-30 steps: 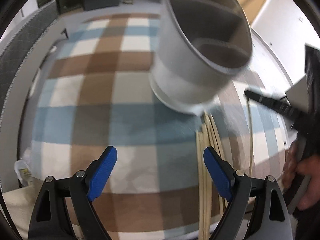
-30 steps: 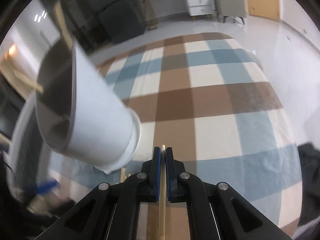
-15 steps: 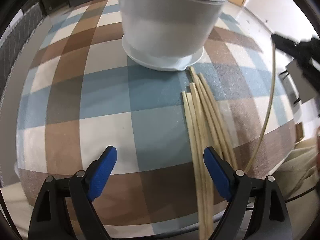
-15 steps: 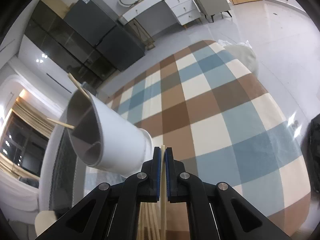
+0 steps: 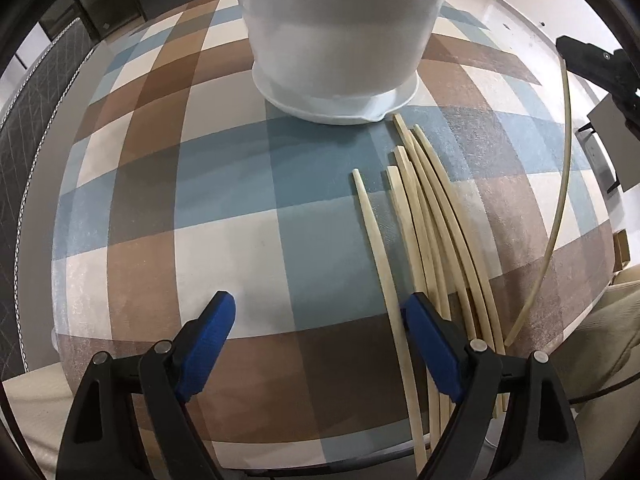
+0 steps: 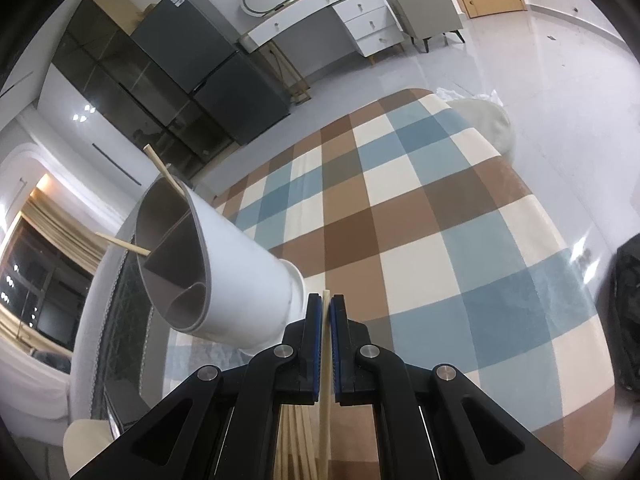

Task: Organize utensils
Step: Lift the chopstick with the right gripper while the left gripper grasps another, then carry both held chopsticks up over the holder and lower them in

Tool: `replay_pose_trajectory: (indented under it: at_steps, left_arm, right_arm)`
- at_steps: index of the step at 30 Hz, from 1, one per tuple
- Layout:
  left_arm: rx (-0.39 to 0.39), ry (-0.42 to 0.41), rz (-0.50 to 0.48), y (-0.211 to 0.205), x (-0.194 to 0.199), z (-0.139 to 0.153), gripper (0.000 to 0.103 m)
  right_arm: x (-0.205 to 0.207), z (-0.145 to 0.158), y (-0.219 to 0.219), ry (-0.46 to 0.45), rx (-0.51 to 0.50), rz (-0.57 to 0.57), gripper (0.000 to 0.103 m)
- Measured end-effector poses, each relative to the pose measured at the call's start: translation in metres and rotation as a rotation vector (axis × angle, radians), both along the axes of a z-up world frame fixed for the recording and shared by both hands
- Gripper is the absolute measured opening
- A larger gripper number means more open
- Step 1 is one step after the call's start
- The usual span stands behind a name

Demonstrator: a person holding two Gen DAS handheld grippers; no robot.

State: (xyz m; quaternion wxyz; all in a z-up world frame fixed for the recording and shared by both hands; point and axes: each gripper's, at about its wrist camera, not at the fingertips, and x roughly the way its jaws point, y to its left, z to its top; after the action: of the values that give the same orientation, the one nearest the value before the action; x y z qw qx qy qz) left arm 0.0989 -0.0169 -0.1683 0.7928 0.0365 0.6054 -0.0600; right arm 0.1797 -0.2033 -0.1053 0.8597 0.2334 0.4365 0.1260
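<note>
The chopstick [image 6: 325, 364] in the right gripper [image 6: 325, 320] is a thin, pale stick, pinched between the blue pads with its tip poking just past them. In the left wrist view the same stick [image 5: 560, 216] hangs in the air to the right of the table, held near its upper end. It looks light and stiff, and smooth enough to swivel or slide in a narrow pinch; held so close to one end, the long free part will likely swing with any wrist turn.

The rest of the chopsticks [image 5: 432, 240] lie in a loose fan on the checked cloth [image 5: 224, 216], their far tips just beside the base of the holder [image 5: 340, 40]. They overlap, so singling one out is best done at the one lying apart on the left of the fan, taken around mid-length for balance.

The left gripper [image 5: 316, 320] hovers over the cloth with jaws wide and nothing between them, its right pad above the near part of the fan.

The holder is a white, divided cup that already has two sticks [image 6: 164, 172] leaning out of it. It looks light and tippable if knocked at the rim.
</note>
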Motion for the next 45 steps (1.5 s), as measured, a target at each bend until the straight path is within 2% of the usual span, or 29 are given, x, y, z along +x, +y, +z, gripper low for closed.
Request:
replay_pose_trajectory:
  at_steps: [3, 5, 7, 9, 11, 16, 19, 21, 23, 25, 28, 31, 37, 41, 45]
  left_arm:
    - [0.001, 0.009, 0.022, 0.001, 0.004, -0.001, 0.083]
    - [0.001, 0.009, 0.033, 0.000, 0.008, -0.001, 0.079]
    - [0.002, 0.011, 0.027, 0.000, 0.014, 0.002, 0.073]
    - [0.001, 0.013, 0.022, -0.004, 0.019, 0.004, 0.058]
    - [0.005, 0.016, 0.011, -0.008, 0.023, 0.006, 0.052]
    - [0.031, 0.017, 0.008, -0.022, 0.039, 0.007, 0.049]
    - [0.030, 0.023, 0.015, -0.029, 0.048, 0.008, 0.030]
    - [0.028, 0.035, 0.014, -0.037, 0.054, 0.008, 0.011]
    - [0.039, 0.051, 0.022, -0.045, 0.057, 0.007, 0.003]
    - [0.045, 0.062, 0.030, -0.052, 0.062, 0.006, 0.001]
    - [0.012, 0.052, 0.039, -0.064, 0.066, 0.009, 0.001]
    - [-0.035, 0.002, 0.052, -0.060, 0.068, 0.020, 0.001]
    - [-0.117, -0.150, 0.071, -0.043, 0.057, 0.065, 0.001]
    - [-0.167, -0.296, 0.056, -0.026, 0.037, 0.095, 0.001]
    - [-0.208, -0.417, 0.014, -0.028, 0.014, 0.115, 0.001]
  right_arm:
    - [0.000, 0.000, -0.003, 0.001, 0.011, -0.010, 0.004]
    - [0.000, 0.000, -0.004, 0.003, 0.013, -0.015, 0.004]
    - [-0.001, 0.000, -0.006, 0.006, 0.024, -0.021, 0.004]
    - [-0.001, -0.001, -0.007, 0.006, 0.024, -0.027, 0.004]
    - [-0.001, 0.000, -0.009, 0.002, 0.026, -0.034, 0.004]
    - [-0.001, 0.000, -0.013, 0.003, 0.041, -0.049, 0.004]
    - [-0.001, 0.001, -0.015, 0.001, 0.046, -0.051, 0.004]
    - [-0.001, 0.002, -0.014, -0.002, 0.049, -0.049, 0.004]
    - [-0.001, 0.003, -0.013, -0.009, 0.047, -0.046, 0.004]
    - [-0.001, 0.006, -0.011, -0.020, 0.043, -0.041, 0.004]
    - [-0.003, 0.013, -0.008, -0.045, 0.033, -0.036, 0.004]
    - [-0.008, 0.019, -0.005, -0.071, 0.020, -0.029, 0.004]
    - [-0.024, 0.032, 0.004, -0.140, -0.029, -0.011, 0.004]
    - [-0.039, 0.048, 0.018, -0.222, -0.073, 0.011, 0.004]
    - [-0.061, 0.061, 0.037, -0.301, -0.127, 0.027, 0.004]
